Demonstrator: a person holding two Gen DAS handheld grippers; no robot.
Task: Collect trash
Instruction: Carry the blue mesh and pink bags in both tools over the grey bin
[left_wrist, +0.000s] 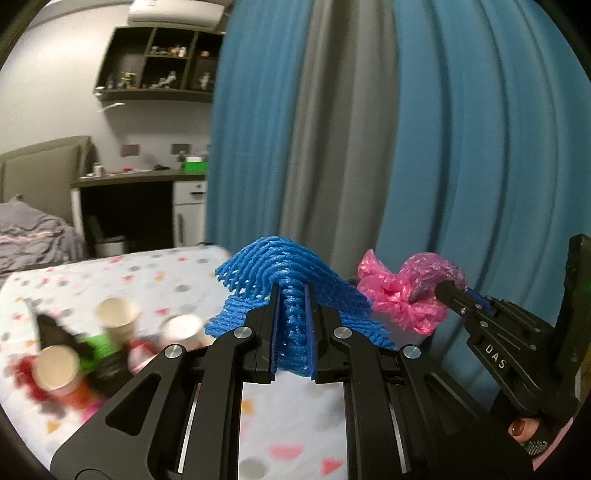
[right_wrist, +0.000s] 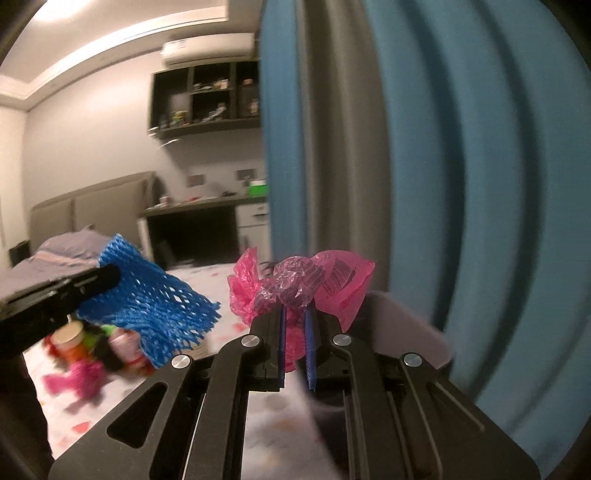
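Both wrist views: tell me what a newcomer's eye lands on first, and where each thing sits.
The blue foam net stands out first, pinched in the left gripper and held up above the patterned tablecloth. Just to its right, the crumpled pink plastic bag is clamped in the right gripper, in front of the tall blue curtain. Lower left on the table lies a blurred heap of paper cups and wrappers.

Blue foam netting (left_wrist: 288, 291) beside a crumpled pink plastic bag (left_wrist: 402, 295). Teal curtains (left_wrist: 461, 129) hang behind (grey between). The tablecloth (left_wrist: 288, 417) is white, pastel-spotted.
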